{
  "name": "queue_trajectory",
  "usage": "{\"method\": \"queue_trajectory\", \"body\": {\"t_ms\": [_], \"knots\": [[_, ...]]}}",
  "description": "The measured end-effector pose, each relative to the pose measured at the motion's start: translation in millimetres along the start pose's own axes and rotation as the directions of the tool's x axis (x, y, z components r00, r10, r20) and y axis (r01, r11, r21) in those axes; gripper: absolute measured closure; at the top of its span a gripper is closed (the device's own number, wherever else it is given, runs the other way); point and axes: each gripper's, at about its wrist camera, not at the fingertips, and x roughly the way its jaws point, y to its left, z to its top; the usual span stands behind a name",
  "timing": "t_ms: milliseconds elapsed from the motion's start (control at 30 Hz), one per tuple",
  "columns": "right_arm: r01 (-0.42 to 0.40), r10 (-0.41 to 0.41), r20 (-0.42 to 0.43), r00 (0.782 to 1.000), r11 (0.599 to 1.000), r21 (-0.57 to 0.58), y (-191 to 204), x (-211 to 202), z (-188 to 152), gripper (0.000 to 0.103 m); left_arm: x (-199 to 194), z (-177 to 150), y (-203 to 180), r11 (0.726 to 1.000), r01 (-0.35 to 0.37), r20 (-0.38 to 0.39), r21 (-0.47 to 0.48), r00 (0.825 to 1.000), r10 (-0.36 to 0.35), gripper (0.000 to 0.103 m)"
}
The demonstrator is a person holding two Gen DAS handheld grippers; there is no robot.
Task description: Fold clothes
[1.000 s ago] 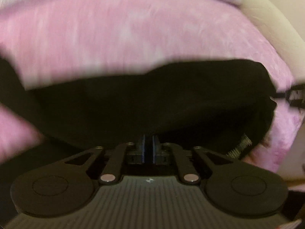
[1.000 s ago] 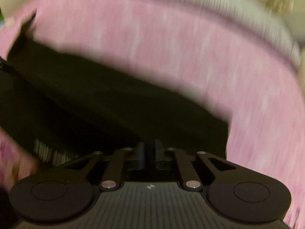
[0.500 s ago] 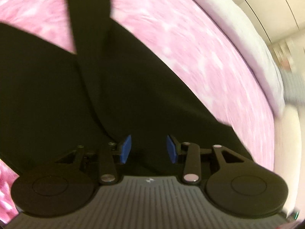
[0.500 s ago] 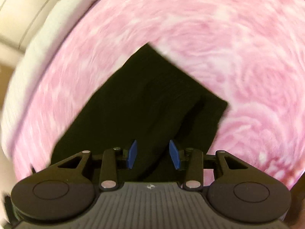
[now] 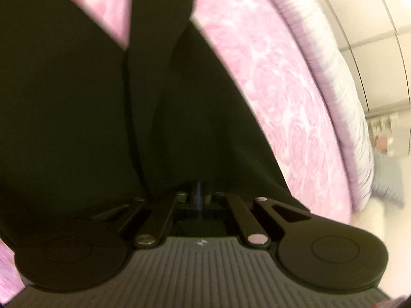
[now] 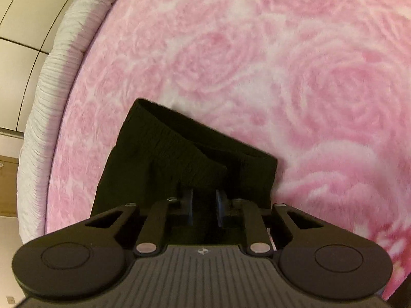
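Pinching black fabric, left gripper (image 5: 199, 195) low over dark trousers (image 5: 77, 115), blue pads pressed together under cloth. Right gripper (image 6: 204, 205) pads parted with clear gap, tips at ribbed waistband (image 6: 179, 143). Left view only: leg strip running up across pink blanket (image 5: 282, 89). Right view only: waistband end, rose pattern, white mattress edge (image 6: 48, 82), tiled floor beyond.

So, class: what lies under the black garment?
Under the black garment a pink rose-patterned blanket shows on all sides. The part of the blanket directly beneath the cloth is covered, so anything there cannot be seen.
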Motion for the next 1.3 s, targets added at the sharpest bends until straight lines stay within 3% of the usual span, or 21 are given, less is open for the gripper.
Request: {"method": "queue_trajectory", "body": {"t_ms": [100,167,367,500,733,800,833,867,967,1100,1300], "knots": [[-0.027,0.031,0.046,0.998,0.994,-0.101,12,-18,1,0.093,-32,-9,-17,0.991,-0.033,0.093,0.131,0.995,0.021,0.103],[-0.045,0.052,0.046,0.998,0.987,-0.154,17,-32,0,0.093,-50,-20,-16,0.986,-0.058,0.121,0.159,0.992,0.039,0.103],[-0.022,0.024,0.004,1.0,0.985,-0.173,4,-41,-2,0.093,-76,-47,17,0.988,-0.044,0.054,0.148,0.998,0.036,0.103],[-0.015,0.016,0.0,1.0,0.985,-0.171,5,-33,-2,0.091,-58,-34,31,0.996,-0.04,0.074,0.074,0.997,0.034,0.078],[-0.015,0.013,-0.011,1.0,0.988,-0.153,5,-24,1,0.085,-27,3,42,0.991,-0.114,0.095,0.073,0.99,0.107,0.065],[-0.01,0.009,-0.008,1.0,0.987,-0.16,4,-27,0,0.083,-22,9,46,0.991,-0.123,0.091,0.049,0.989,0.118,0.072],[-0.007,0.006,-0.007,1.0,0.987,-0.163,4,-29,0,0.083,-21,11,48,0.992,-0.116,0.086,0.042,0.99,0.112,0.092],[-0.005,0.004,-0.005,1.0,0.986,-0.166,3,-30,0,0.083,-20,14,50,0.993,-0.109,0.081,0.035,0.991,0.106,0.103],[0.003,-0.003,-0.001,1.0,0.984,-0.176,3,-35,-1,0.088,-38,12,44,0.99,-0.105,0.123,0.094,0.988,0.094,0.103],[0.014,-0.013,0.006,1.0,0.982,-0.19,1,-41,-3,0.093,-90,-10,41,0.986,-0.073,0.22,0.149,0.975,0.039,0.103],[0.03,-0.027,0.015,1.0,0.978,-0.209,-1,-49,-4,0.093,-120,-59,71,0.981,-0.124,0.196,0.147,0.976,0.094,0.103]]}}
